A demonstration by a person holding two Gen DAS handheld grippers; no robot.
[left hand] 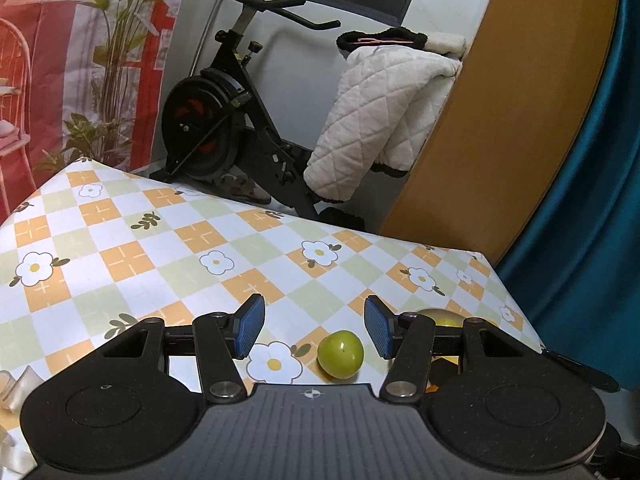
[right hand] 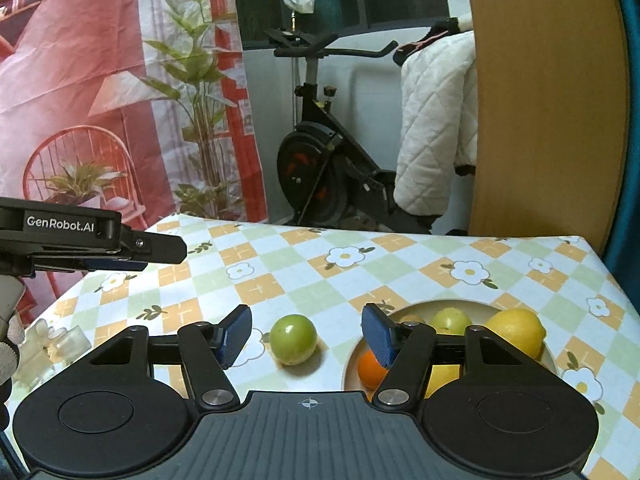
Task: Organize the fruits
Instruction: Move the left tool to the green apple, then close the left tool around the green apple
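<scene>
- The right gripper point(right hand: 307, 336) hangs low over the table point(right hand: 280, 280), jaws apart and empty. The loose green fruit point(right hand: 293, 339) lies just ahead, between its blue pads point(right hand: 234, 336) without touching them, so it looks lined up for a pick.
- The left gripper point(left hand: 314, 326) is also open and holds nothing; the same green fruit point(left hand: 340, 354) sits between its fingers, nearer the right pad.
- Beside the fruit, the plate point(right hand: 460, 304) already holds an orange point(right hand: 370, 368), a lemon point(right hand: 516, 330) and another green fruit point(right hand: 452, 320), likely the collecting spot.
- Beyond the table's far edge stands an exercise bike point(right hand: 320, 160).
</scene>
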